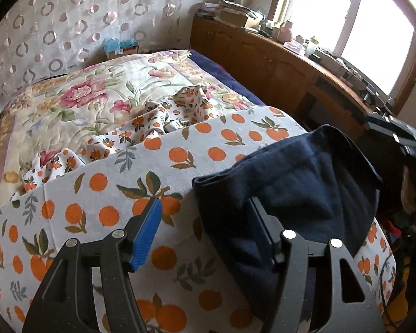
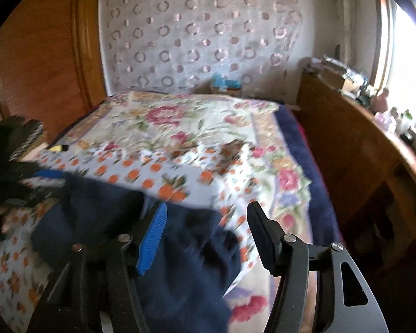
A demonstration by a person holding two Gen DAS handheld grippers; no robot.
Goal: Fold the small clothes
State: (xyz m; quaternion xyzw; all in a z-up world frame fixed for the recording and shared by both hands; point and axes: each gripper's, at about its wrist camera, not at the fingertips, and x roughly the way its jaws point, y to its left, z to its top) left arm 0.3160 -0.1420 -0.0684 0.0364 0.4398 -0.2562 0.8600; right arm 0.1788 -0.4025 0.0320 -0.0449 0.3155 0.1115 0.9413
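Note:
A small dark navy garment (image 1: 288, 191) lies folded over on the orange-print cloth (image 1: 119, 194) on the bed. My left gripper (image 1: 205, 216) is open; its right finger is under the navy cloth's edge, its left blue pad (image 1: 147, 236) is bare over the orange print. In the right wrist view, which is blurred, the navy garment (image 2: 180, 272) lies below my open right gripper (image 2: 208, 222), between and under its fingers. The left gripper (image 2: 11, 172) shows at the far left there, at the garment's other end.
A crumpled orange-flower cloth (image 1: 158, 119) lies beyond the print cloth on the floral quilt (image 1: 97, 94). A wooden cabinet (image 1: 277, 61) with clutter runs along the bed's right side under the window. A wooden wardrobe (image 2: 41, 55) stands left. A patterned curtain (image 2: 202, 33) hangs behind.

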